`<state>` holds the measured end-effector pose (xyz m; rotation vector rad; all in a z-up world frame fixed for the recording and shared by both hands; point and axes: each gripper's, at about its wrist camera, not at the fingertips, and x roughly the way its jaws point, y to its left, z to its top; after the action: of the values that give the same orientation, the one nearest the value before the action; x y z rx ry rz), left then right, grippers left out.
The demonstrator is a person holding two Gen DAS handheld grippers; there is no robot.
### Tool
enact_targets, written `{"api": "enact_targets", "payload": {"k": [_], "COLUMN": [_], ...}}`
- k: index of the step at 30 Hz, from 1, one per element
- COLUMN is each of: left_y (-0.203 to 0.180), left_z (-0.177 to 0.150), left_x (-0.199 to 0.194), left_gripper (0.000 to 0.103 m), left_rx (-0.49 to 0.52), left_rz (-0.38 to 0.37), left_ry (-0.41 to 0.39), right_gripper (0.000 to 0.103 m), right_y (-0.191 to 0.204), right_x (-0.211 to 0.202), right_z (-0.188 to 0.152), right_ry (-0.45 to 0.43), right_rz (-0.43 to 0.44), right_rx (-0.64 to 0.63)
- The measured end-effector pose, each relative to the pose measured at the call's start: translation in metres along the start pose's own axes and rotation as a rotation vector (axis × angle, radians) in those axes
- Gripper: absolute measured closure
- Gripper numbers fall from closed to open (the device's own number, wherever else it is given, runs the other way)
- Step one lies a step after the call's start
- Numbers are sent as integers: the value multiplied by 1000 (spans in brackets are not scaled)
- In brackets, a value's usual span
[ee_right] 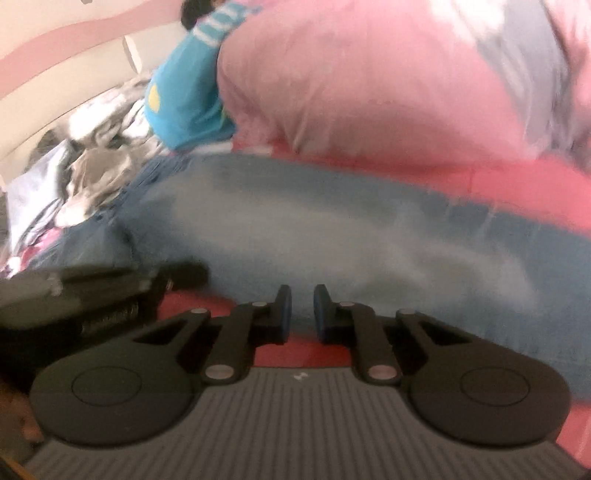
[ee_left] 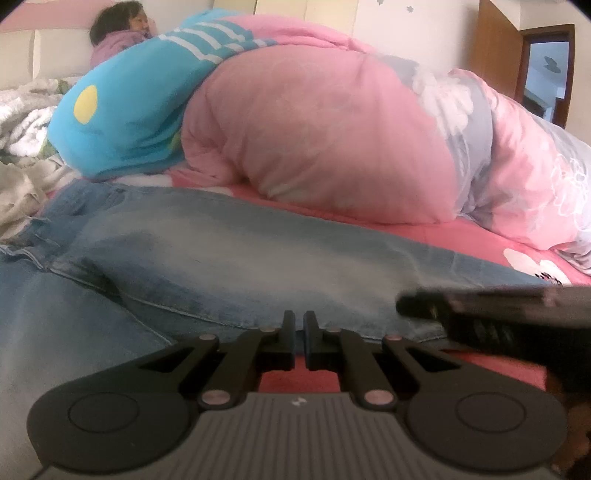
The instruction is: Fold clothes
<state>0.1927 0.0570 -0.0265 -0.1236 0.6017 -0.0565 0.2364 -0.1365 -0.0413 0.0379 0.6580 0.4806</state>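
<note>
Denim jeans (ee_left: 221,258) hem between near-closed fingers (ee_left: 287,325).

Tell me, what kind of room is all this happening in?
Most likely a bedroom in a home. A pair of faded blue denim jeans lies spread on a bed with a pink sheet, a bulky pink floral quilt is heaped behind, and a person lies against the pale padded headboard.

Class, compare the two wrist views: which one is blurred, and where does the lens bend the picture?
Left wrist view: mostly sharp on the jeans and pink duvet; dark fisheye corners; blurred right gripper. Right wrist view: motion-smeared throughout, jeans streaked.
</note>
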Motion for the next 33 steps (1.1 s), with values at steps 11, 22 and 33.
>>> {"api": "enact_targets", "payload": {"k": [11,22,33], "left_y": [7,5,1], "left_z": [4,1,4], "left_x": [2,3,-4], "left_gripper": [98,98,96], "left_rx": [-38,-26,-20], "left_rz": [8,9,-22], "left_ry": [16,24,22], "right_gripper": [91,90,96], "right_y": [-4,-63,-134], "right_x": [-4,-47,-86], "right_z": [-10,-29,-68], "right_ry": [-2,-26,-123], "right_rz": [156,39,-106], "right_rx": [125,344,703]}}
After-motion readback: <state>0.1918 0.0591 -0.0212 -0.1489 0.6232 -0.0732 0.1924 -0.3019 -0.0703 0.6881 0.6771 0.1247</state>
